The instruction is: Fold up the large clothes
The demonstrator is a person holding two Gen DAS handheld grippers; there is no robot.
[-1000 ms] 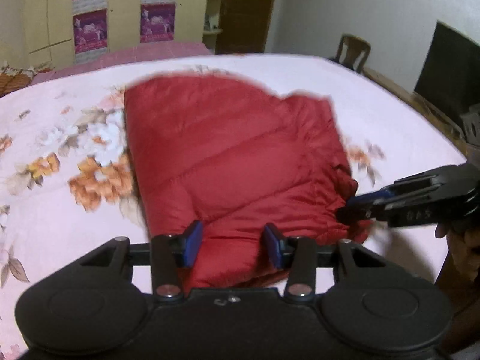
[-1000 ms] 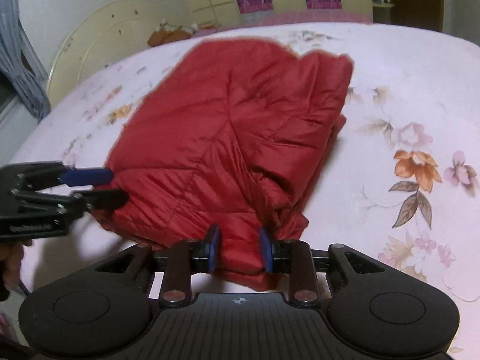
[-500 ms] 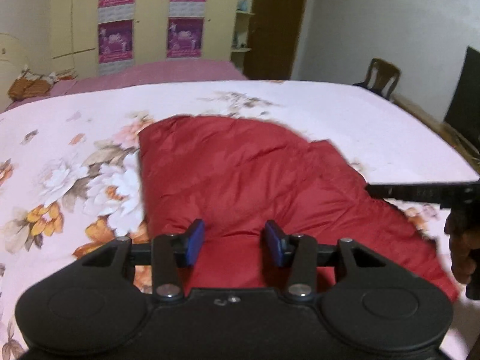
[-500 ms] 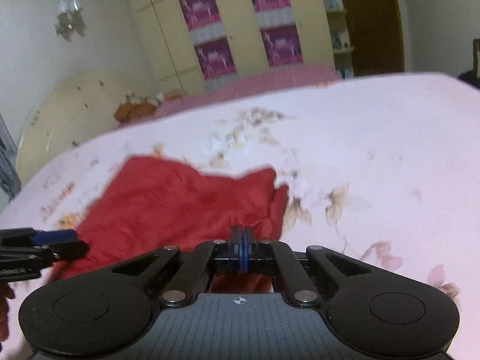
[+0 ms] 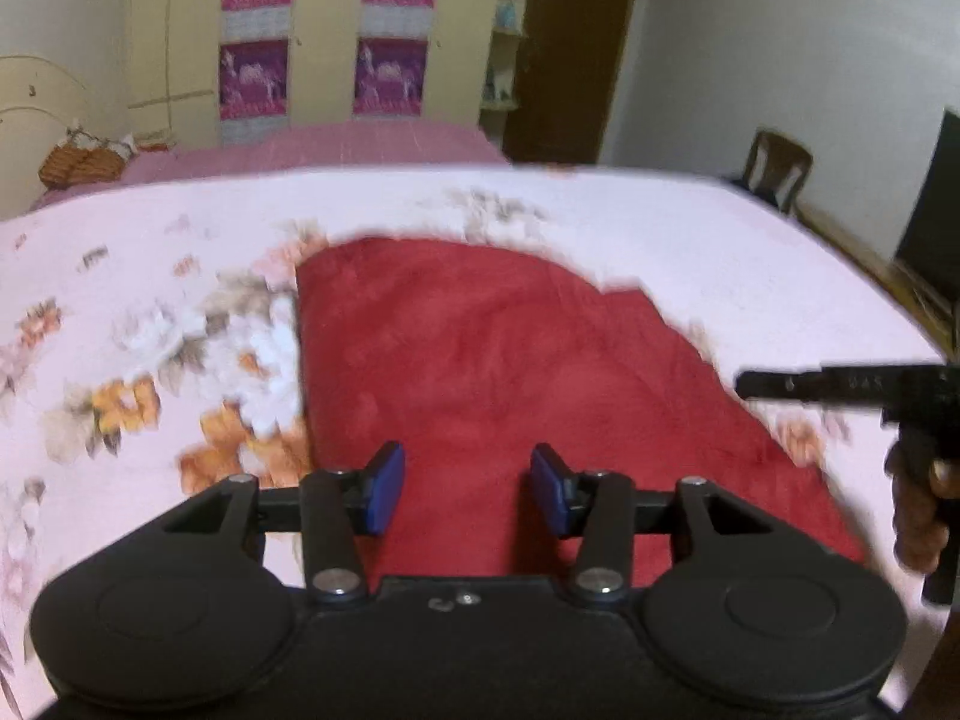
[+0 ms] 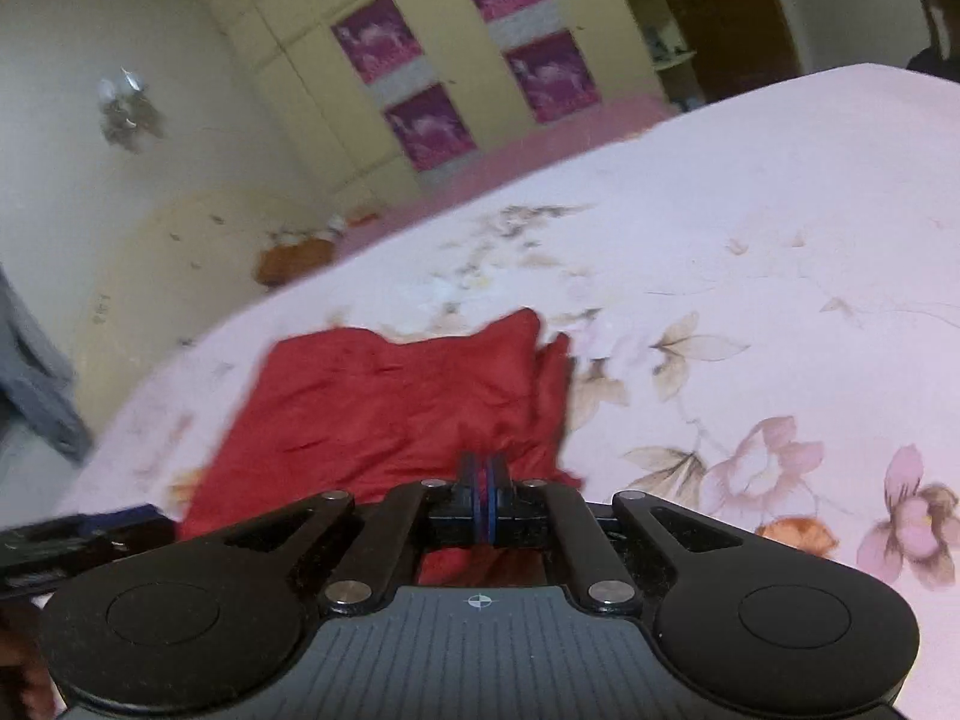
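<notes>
A red puffy jacket (image 5: pixel 510 372) lies folded flat on the floral pink bed sheet (image 5: pixel 150 312). My left gripper (image 5: pixel 467 495) is open and empty, held above the jacket's near edge. My right gripper (image 6: pixel 483 504) is shut with nothing between its pads, above the jacket's near right corner; the jacket also shows in the right wrist view (image 6: pixel 390 414). The right gripper appears in the left wrist view (image 5: pixel 840 387) at the right, past the jacket's edge. The left gripper shows in the right wrist view (image 6: pixel 78 534) at the lower left.
A wardrobe with purple posters (image 5: pixel 324 60) stands behind the bed. A wooden chair (image 5: pixel 777 168) and a dark screen (image 5: pixel 930 216) are at the right. A basket (image 5: pixel 84 162) sits at the far left by the headboard.
Both grippers rose and drew back from the jacket. The right gripper closed from open to shut, empty. The jacket stays flat on the bed.
</notes>
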